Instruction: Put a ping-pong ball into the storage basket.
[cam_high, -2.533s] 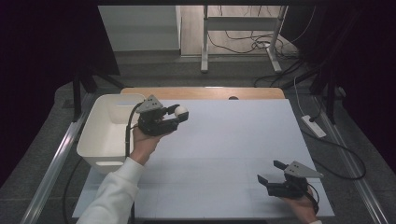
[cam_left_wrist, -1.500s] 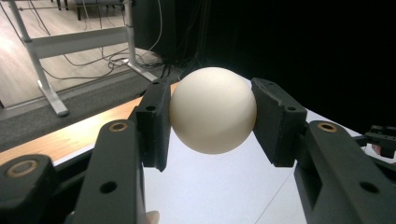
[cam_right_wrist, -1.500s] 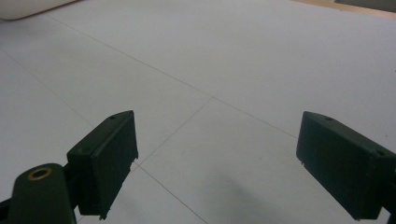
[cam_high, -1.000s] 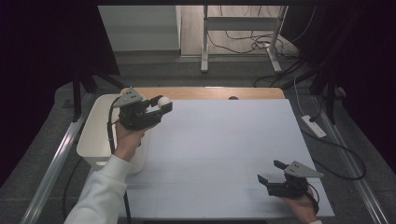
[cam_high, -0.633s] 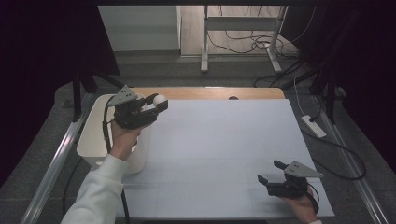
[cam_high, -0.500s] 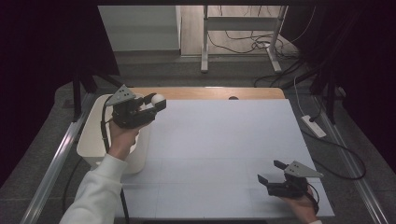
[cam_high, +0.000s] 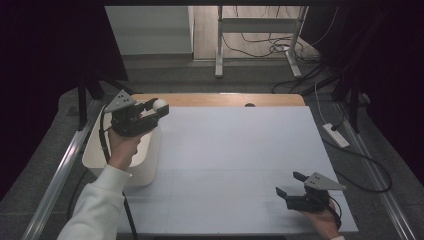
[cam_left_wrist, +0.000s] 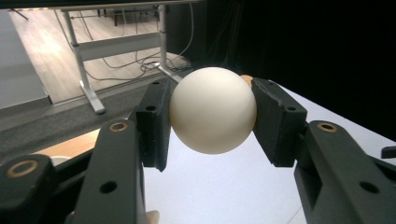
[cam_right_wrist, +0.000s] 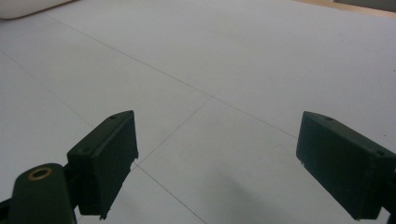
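A cream-white ball is clamped between the two black pads of my left gripper. From above, that left gripper hovers over the right rim of a white bin at the table's left, with the ball at its tip. My right gripper rests low near the table's front right corner. Its jaws stand wide apart over bare white tabletop, with nothing between them.
The white sheet covers most of the table, with a wooden strip at the far edge. Table legs and cables lie on the floor beyond. A white power strip sits off the right edge.
My left gripper has carried the ball leftward and a little farther back, from over the table to above the bin's right rim. The right gripper has stayed in place.
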